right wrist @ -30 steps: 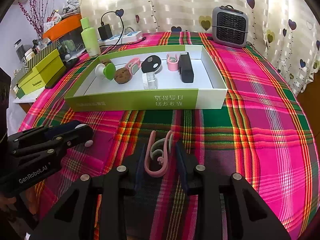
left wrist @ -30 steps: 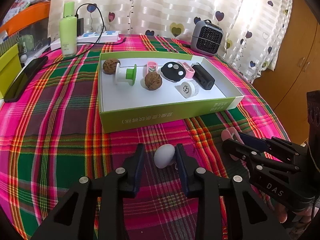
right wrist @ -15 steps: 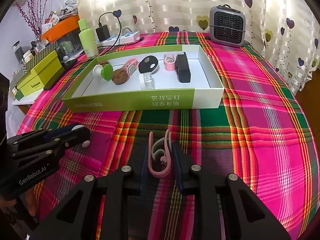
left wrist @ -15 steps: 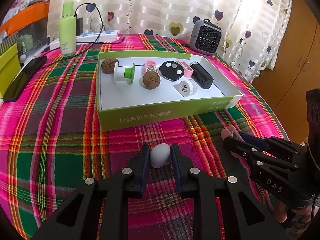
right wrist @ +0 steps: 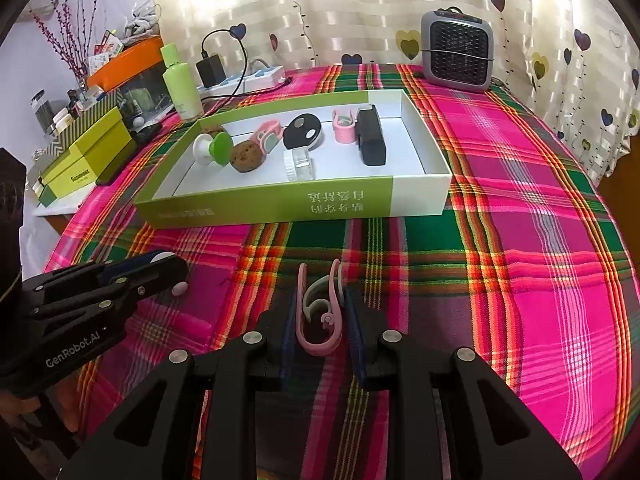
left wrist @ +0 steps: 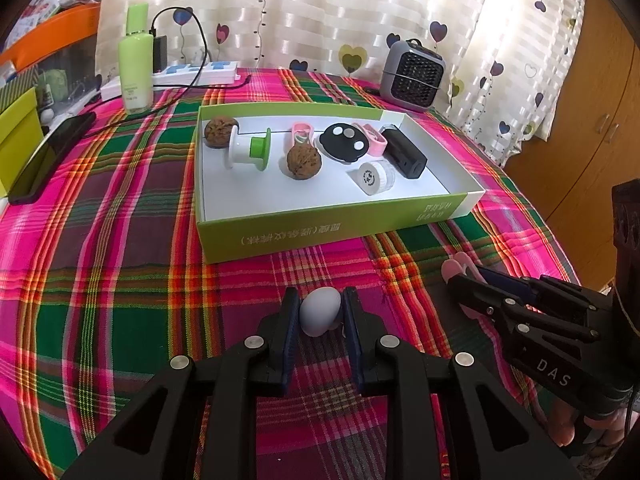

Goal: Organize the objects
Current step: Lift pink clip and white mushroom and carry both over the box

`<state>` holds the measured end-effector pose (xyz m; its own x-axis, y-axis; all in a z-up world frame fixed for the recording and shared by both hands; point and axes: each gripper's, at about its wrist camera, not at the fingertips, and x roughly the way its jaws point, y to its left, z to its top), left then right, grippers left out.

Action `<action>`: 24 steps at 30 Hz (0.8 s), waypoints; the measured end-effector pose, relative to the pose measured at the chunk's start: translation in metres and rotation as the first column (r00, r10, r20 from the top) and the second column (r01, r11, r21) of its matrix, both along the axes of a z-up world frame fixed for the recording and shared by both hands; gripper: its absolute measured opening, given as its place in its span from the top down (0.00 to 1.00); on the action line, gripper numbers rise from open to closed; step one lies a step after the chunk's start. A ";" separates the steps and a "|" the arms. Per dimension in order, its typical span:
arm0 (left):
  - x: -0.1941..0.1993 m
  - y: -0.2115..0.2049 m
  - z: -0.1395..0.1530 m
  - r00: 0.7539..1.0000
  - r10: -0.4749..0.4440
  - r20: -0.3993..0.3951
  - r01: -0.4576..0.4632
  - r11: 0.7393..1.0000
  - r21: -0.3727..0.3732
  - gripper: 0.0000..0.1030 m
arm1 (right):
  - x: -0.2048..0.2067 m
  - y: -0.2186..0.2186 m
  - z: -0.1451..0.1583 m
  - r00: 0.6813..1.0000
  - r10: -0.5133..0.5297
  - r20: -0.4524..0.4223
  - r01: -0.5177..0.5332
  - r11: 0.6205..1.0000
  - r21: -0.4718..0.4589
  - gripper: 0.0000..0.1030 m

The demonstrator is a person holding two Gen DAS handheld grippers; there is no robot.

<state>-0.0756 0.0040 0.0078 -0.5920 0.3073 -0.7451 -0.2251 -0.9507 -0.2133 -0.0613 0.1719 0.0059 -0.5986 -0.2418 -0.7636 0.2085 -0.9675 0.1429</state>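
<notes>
A pale egg-shaped object (left wrist: pixel 320 311) lies on the plaid tablecloth, and my left gripper (left wrist: pixel 320 309) is shut on it, both pads pressing its sides. My right gripper (right wrist: pixel 320 312) is shut on a pink clip (right wrist: pixel 318 322) that rests on the cloth. Each gripper shows in the other's view: the right gripper (left wrist: pixel 466 280) at the right edge with the clip's pink tip poking out, the left gripper (right wrist: pixel 176 270) at the left edge. Beyond both stands a green and white box (left wrist: pixel 320 232) holding walnuts, a spool, clips and small black items.
A grey mini heater (right wrist: pixel 458 56) stands behind the box at the far right. A green bottle (left wrist: pixel 136 60), power strip (left wrist: pixel 200 72) with cable, and a dark phone (left wrist: pixel 48 156) lie at the left. Yellow-green boxes (right wrist: pixel 86 152) sit on a side surface.
Both grippers closed: the left fingers came in onto the egg-shaped object, the right fingers onto the pink clip. Neither hand has shifted since.
</notes>
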 end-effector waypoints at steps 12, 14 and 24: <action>0.003 0.000 0.007 1.000 0.001 -0.015 -0.001 1.000 0.003 0.81 | 0.003 -0.001 0.007 1.000 0.012 -0.017 -0.012 1.000 -0.023 0.77; 0.004 0.000 0.008 1.000 0.002 -0.017 -0.002 1.000 0.004 0.81 | 0.004 -0.001 0.009 1.000 0.015 -0.021 -0.015 1.000 -0.024 0.77; 0.003 0.001 0.013 1.000 0.006 -0.020 -0.006 1.000 0.012 0.81 | 0.005 -0.001 0.013 0.999 0.023 -0.028 -0.024 0.999 -0.033 0.77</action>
